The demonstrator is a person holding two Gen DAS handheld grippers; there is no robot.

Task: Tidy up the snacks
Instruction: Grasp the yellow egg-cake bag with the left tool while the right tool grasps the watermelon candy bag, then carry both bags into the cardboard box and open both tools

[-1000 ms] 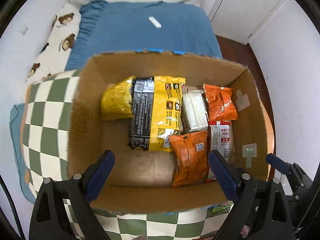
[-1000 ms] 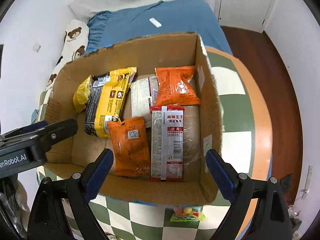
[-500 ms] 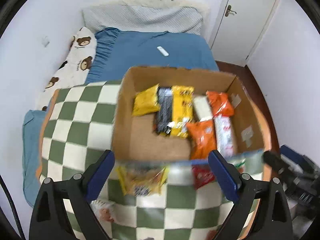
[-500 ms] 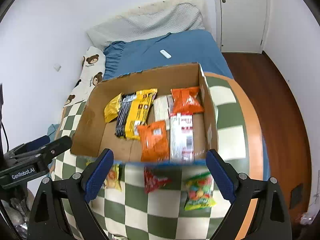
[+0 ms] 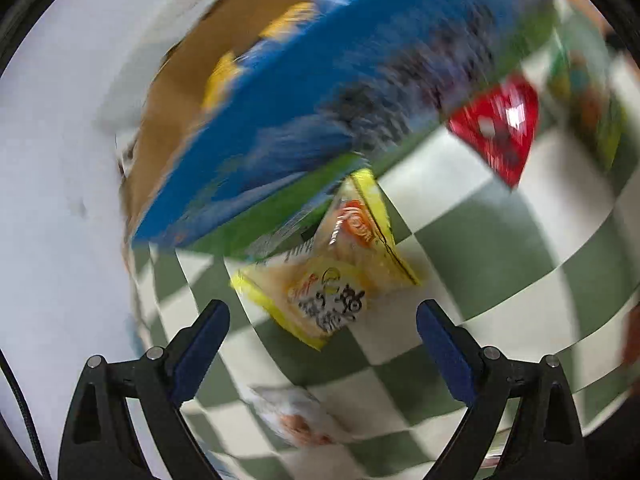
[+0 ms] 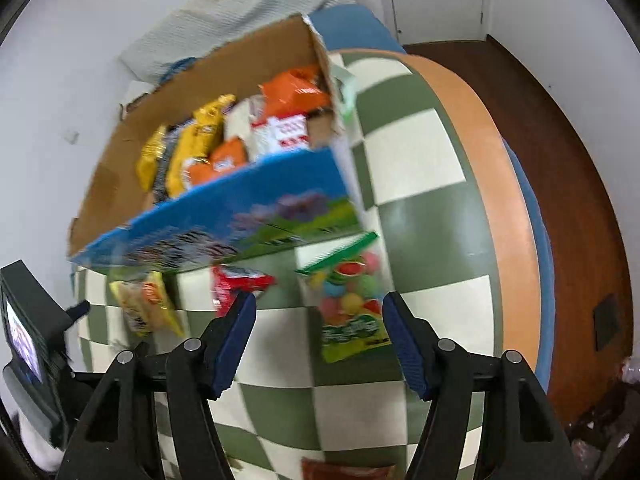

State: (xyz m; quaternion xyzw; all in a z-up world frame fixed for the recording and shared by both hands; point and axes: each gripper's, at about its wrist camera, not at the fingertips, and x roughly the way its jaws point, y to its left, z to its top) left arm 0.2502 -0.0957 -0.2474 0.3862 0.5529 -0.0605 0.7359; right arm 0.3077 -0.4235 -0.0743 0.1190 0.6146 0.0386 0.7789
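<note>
Box [image 6: 224, 208] wall blocks behind; checkered cloth [image 6: 420, 152] rightward free.

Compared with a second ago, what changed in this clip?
Both hand-held grippers pulled back from over the box and dropped toward packets on the checkered cloth: left over the yellow packet, right, jaws just closing, empty, at the candy bag. The box's contents look unchanged.
</note>
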